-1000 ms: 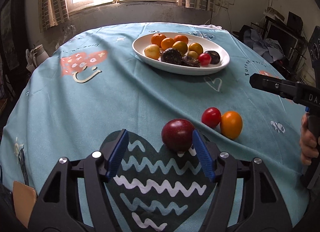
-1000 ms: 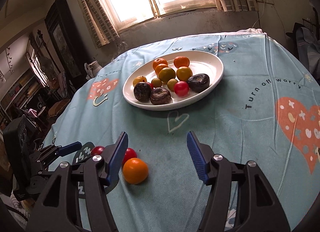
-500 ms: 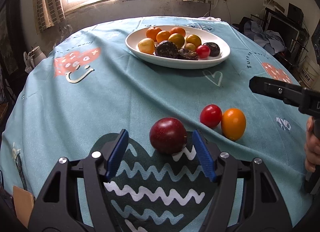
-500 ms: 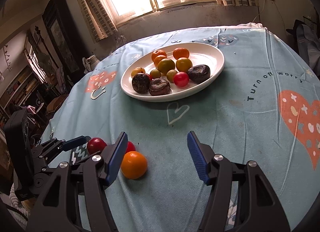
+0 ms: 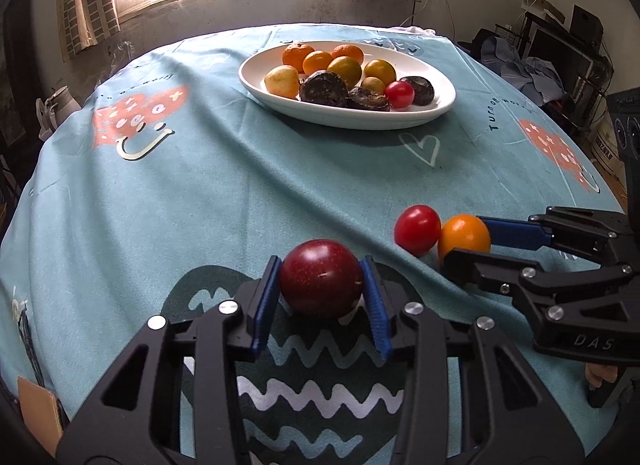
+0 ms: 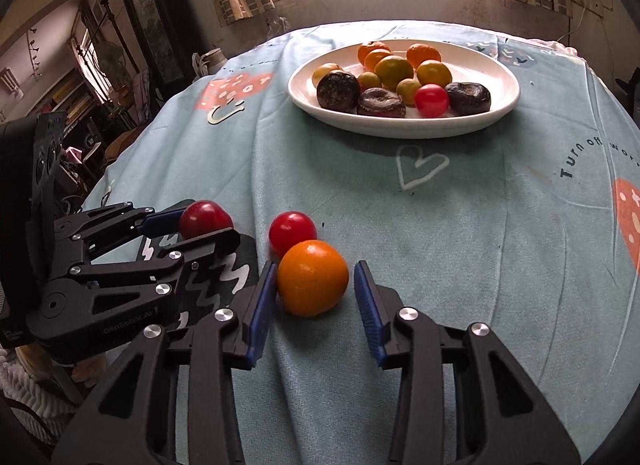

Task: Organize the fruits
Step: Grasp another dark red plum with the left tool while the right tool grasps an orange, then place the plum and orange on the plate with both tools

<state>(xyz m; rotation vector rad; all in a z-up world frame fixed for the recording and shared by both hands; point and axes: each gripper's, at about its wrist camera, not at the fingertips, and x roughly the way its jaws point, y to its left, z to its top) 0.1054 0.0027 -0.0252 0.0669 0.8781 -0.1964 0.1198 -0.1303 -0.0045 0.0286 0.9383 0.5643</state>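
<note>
My left gripper (image 5: 321,279) is shut on a dark red plum (image 5: 321,283) that rests on the teal tablecloth; it also shows in the right wrist view (image 6: 205,219). My right gripper (image 6: 315,289) is open, its blue pads on either side of an orange fruit (image 6: 312,283), left pad touching, right pad a small gap away. A red tomato (image 6: 292,232) sits just behind the orange fruit. In the left wrist view the orange fruit (image 5: 464,235) and tomato (image 5: 417,229) lie at the right, between the right gripper's fingers (image 5: 516,233).
A white oval plate (image 5: 436,113) at the far side holds several oranges, yellow-green fruits, dark wrinkled fruits and a red tomato; it also shows in the right wrist view (image 6: 500,105). The round table drops off at the left and near edges. Furniture stands around the room.
My left gripper closed on the plum. My right gripper moved forward and down and narrowed around the orange fruit.
</note>
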